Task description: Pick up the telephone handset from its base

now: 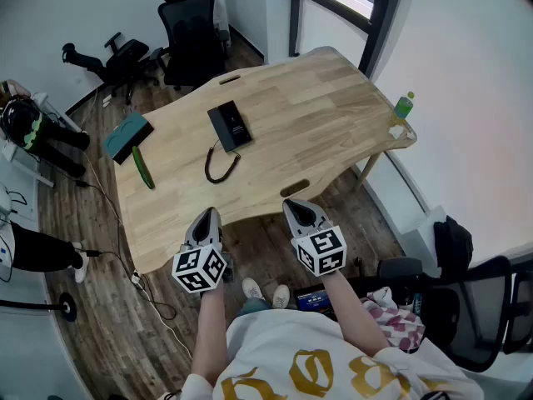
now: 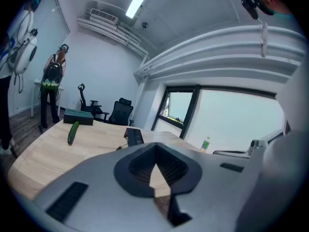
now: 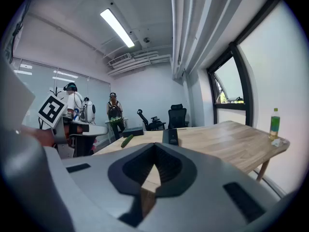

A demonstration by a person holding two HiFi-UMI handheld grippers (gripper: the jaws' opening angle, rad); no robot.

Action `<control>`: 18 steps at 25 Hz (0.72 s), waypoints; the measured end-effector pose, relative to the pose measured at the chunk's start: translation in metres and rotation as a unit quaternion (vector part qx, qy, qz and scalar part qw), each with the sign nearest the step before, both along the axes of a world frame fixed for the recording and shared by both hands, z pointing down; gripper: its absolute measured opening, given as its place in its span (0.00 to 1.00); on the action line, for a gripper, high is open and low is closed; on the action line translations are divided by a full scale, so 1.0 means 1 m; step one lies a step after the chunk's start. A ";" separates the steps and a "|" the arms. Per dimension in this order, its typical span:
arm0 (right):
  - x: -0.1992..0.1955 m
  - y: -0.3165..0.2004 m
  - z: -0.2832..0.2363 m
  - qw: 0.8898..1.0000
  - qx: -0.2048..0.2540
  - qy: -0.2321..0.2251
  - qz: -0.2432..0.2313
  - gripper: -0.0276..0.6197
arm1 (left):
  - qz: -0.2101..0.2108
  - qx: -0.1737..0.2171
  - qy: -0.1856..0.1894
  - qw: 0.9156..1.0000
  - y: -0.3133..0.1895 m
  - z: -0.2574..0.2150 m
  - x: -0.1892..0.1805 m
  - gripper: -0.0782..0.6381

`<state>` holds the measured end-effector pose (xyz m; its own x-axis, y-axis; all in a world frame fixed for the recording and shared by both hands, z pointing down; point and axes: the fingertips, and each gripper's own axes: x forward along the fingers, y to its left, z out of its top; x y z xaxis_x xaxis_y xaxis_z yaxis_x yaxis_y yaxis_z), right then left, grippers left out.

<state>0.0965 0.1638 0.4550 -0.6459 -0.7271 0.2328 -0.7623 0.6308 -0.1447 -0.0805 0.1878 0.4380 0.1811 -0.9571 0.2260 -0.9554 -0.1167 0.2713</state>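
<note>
Containers first: one green bottle (image 1: 403, 107) stands upright on the table's (image 1: 333, 115) right corner, at the right of the head view; contents not readable. One teal box (image 1: 127, 137) lies closed on the table's left edge, left of centre in the frame, so nothing inside can be seen. Counts on the tabletop: one black telephone (image 1: 229, 126), one coiled cord (image 1: 221, 167) looping off its near end, one green cucumber (image 1: 143, 167) just below the teal box, one bottle, one box. Beyond the table, upper left of the frame: two black office chairs (image 1: 190, 32). Grippers: two. Left gripper (image 1: 208, 215) and right gripper (image 1: 293, 205) sit side by side at lower centre of the head view, at the table's near edge, both tips pointing toward the tabletop. In the left gripper view the left gripper's fingers (image 2: 145, 166) are pressed together at the tips with nothing between them; in the right gripper view the right gripper's fingers look the same, closed and empty. The telephone lies mid-table, above both grippers in the head view and well apart from either, handset resting on its base. It shows just above the closed tips in both gripper views, slightly left of them in the left gripper view and slightly right in the right gripper view.
</note>
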 end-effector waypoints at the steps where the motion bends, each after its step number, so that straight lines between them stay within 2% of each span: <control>1: 0.000 0.002 0.000 1.000 -0.002 0.000 0.000 0.05 | 0.000 -0.001 0.006 1.000 0.003 0.000 -0.001 0.12; 6: -0.002 0.010 -0.004 1.000 0.001 0.002 0.000 0.05 | -0.003 0.001 0.024 1.000 0.011 -0.006 -0.007 0.12; 15: 0.008 0.007 -0.006 1.000 0.004 0.003 0.014 0.05 | 0.003 0.001 0.017 1.000 0.010 -0.006 -0.003 0.12; 18: 0.004 0.004 -0.007 1.000 0.004 0.000 0.012 0.05 | -0.007 0.006 0.038 0.999 0.007 -0.010 -0.008 0.12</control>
<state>0.1009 0.1677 0.4480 -0.6287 -0.7436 0.2275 -0.7768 0.6141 -0.1398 -0.0883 0.1950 0.4283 0.1843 -0.9620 0.2012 -0.9338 -0.1076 0.3411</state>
